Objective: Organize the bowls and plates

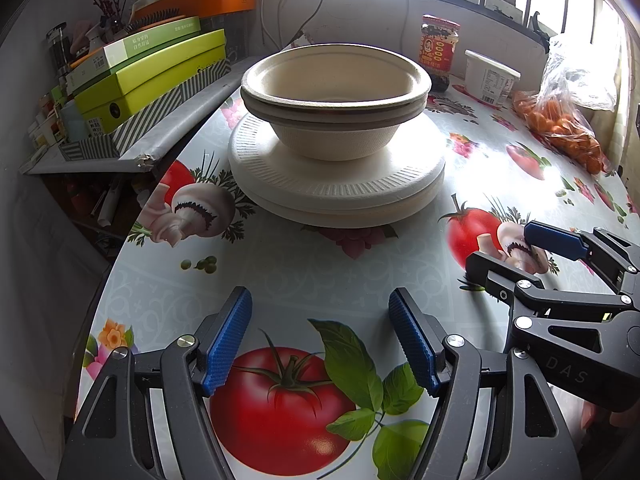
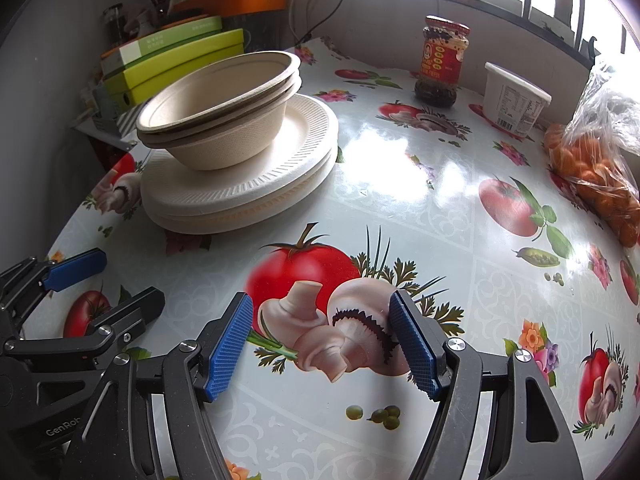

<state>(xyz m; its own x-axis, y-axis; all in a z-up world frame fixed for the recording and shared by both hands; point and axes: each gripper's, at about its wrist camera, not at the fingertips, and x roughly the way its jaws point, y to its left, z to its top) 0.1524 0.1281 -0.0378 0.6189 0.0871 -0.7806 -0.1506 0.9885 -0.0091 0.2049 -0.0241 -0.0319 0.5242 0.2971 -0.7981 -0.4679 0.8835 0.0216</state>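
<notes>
Glossy vegetable-print oilcloth covers the counter (image 1: pixel 280 264), where the left hand-held gripper (image 1: pixel 320 340) and right hand-held gripper (image 2: pixel 322 342) hover wide apart, holding nothing. Beyond, nested bowls (image 1: pixel 336 96) sit atop stacked plates (image 1: pixel 336 184); a careless rim grab could tip the light stack or slide it.

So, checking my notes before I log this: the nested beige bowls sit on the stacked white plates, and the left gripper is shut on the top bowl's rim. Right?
Not quite. The nested beige bowls do sit on the stacked white plates, but the left gripper is open and empty, short of the stack above the tablecloth. The left wrist view shows this.
</notes>
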